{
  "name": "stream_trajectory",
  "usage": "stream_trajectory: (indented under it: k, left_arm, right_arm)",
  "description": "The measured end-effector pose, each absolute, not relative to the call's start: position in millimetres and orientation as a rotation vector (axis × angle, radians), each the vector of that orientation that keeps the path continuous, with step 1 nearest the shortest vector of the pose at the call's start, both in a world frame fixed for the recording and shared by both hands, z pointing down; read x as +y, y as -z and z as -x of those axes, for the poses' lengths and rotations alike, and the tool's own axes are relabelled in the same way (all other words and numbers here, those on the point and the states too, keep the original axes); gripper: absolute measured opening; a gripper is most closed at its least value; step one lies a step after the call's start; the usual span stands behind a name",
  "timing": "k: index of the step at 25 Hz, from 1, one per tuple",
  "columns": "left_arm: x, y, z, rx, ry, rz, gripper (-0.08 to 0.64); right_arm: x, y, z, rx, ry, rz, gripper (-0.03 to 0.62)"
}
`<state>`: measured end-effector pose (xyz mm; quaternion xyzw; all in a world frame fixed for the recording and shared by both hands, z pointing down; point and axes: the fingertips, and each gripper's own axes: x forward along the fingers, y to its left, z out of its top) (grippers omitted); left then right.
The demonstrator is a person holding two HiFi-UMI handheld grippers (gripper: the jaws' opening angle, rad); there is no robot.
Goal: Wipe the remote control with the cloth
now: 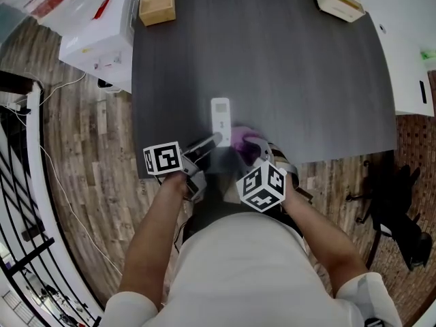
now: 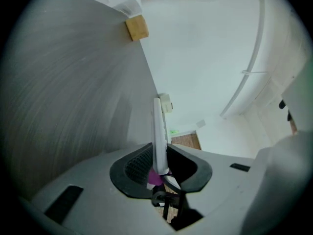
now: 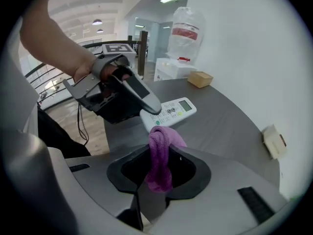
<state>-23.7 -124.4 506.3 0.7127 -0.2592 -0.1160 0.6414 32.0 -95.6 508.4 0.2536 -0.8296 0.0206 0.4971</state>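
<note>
Left gripper [image 2: 159, 153]: jaws pinched on the near end of the remote control [image 2: 158, 126]. Its own view shows the remote edge-on, a thin white strip between the two pads, with both pads against it.

Right gripper [image 3: 159, 153]: jaws clamped on a bunched purple cloth [image 3: 161, 141]. A loop sticks out past the tips and the rest hangs down between the pads.

Only the right gripper view shows the remote's face: display and buttons up, far end pointing away across the table [image 1: 306, 80]. The left gripper's upper finger lies over its near end.

The head view gives the layout. The remote is at the table's near edge, lengthwise away from the person, left gripper on its near end. The cloth is just to its right. No view shows clearly whether cloth and remote touch. Can't tell whether the remote rests flat on the table or is slightly raised.

Further out:
- wooden block [image 1: 157, 0] at the far left corner, seen in all three views.
- small beige box [image 1: 338, 1] at the far right corner.
- white carton [image 1: 102, 36] off the table's left side, over wood flooring [image 1: 82, 182]. The left gripper view doesn't show the carton clearly.
</note>
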Motion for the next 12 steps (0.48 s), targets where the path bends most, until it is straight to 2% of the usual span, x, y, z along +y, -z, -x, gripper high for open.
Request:
stream_trajectory:
  k: [5,12]
  left_arm:
    - [-126.8,-524.0,38.8,-0.743,0.093,-1.687,0.091]
    - [-119.6,-543.4,52.1,-1.116,-0.937,-2.265,0.092]
  right_arm:
    - [-48.5,-511.0,-19.7,-2.068,-0.085,-0.398,0.107]
    - [-136.3,-484.5,-34.2,-2.033,-0.014,-0.706,0.107]
